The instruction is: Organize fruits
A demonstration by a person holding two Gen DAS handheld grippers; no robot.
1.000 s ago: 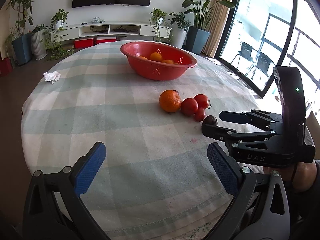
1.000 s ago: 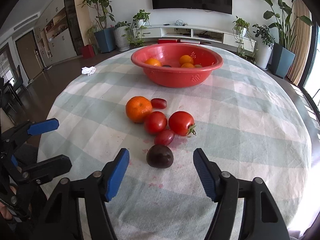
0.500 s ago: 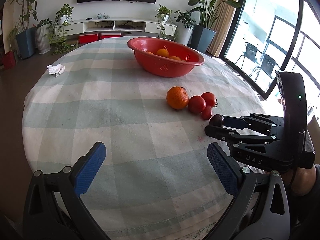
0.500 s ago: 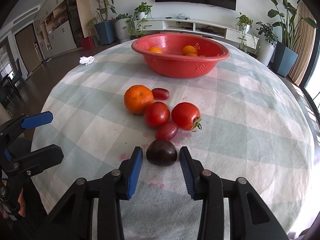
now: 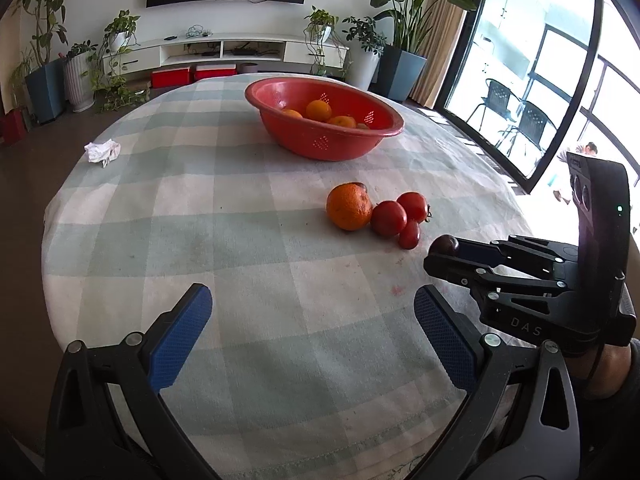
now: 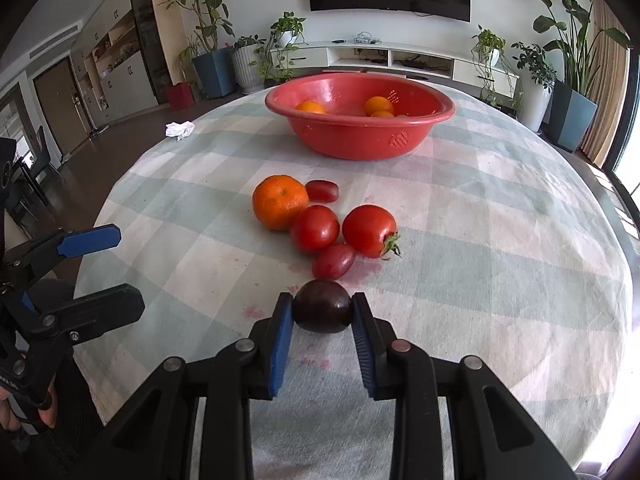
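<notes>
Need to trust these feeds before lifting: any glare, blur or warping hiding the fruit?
Left wrist view: window blown out white at right, fisheye bends the table edge; the right tongs half hide the plum. Right wrist view: even light, sharp; plum clear between the pads, soft shadows only.

small tomato (image 5: pixel 362 186) mostly hidden behind orange (image 5: pixel 349 212); basket (image 6: pixel 360 128) fruits partly hidden.

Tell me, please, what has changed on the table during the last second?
The right gripper moved forward and closed its pads on the dark plum, which was lying free before. The left gripper stayed open and empty. The orange, tomatoes and red bowl kept their places.
</notes>
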